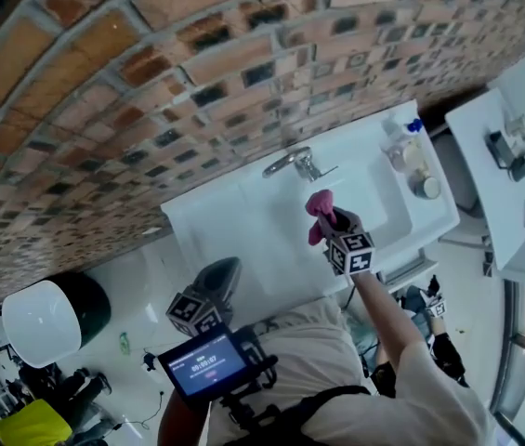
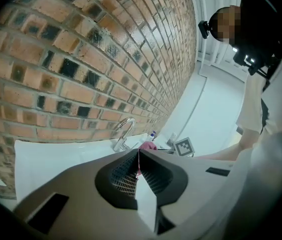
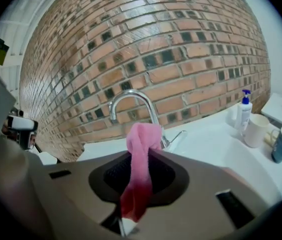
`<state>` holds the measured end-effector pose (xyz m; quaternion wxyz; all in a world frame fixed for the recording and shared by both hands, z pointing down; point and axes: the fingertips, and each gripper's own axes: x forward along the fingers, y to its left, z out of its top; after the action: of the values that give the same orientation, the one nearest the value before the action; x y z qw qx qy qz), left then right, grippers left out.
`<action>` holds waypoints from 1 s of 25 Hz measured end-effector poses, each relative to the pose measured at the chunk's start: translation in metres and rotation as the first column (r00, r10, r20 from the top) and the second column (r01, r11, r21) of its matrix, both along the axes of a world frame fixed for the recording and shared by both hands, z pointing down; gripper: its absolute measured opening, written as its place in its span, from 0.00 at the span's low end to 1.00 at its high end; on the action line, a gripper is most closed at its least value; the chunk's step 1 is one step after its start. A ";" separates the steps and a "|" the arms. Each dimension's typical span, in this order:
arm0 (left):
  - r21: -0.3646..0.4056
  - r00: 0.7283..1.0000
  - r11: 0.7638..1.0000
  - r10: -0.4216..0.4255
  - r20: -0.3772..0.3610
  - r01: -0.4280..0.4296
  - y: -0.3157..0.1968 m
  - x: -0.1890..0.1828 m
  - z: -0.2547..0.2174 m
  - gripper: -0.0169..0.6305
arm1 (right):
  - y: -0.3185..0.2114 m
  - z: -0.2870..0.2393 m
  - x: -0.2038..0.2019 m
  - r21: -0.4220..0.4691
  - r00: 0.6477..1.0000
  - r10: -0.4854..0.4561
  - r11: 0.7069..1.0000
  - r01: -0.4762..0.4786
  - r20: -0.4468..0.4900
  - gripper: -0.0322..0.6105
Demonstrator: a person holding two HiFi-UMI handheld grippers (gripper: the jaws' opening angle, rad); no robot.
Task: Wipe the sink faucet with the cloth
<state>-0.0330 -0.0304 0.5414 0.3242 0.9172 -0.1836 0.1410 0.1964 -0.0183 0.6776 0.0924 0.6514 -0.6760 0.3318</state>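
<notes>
Cloth (image 3: 141, 151), pink, sat clenched in our right gripper (image 3: 140, 159), its free end bunched above the jaw tips. Faucet (image 3: 131, 100) stood just ahead of that gripper, beyond the cloth and not touching it. Our left gripper (image 2: 139, 156) hung at the sink's (image 1: 243, 226) near edge, jaws pressed together on nothing, with the faucet well ahead.
</notes>
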 end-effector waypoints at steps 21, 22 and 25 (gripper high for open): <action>-0.016 0.998 0.999 0.043 0.039 -0.043 0.010 0.023 0.021 0.03 | -0.071 0.139 0.029 -0.243 0.997 0.058 0.969 -0.045 0.045 0.17; -0.015 0.998 0.999 0.042 0.043 -0.041 0.013 0.019 0.025 0.03 | -0.070 0.139 0.029 -0.243 0.997 0.056 0.969 -0.041 0.054 0.17; 0.007 0.998 0.999 0.037 0.047 -0.037 0.015 0.010 0.033 0.03 | -0.066 0.133 0.035 -0.242 0.998 0.047 0.970 -0.033 0.051 0.17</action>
<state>-0.0234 -0.0154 0.5746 0.3135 0.9181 -0.1749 0.1678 0.2316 -0.0838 0.8101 0.1451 0.6393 -0.6197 0.4315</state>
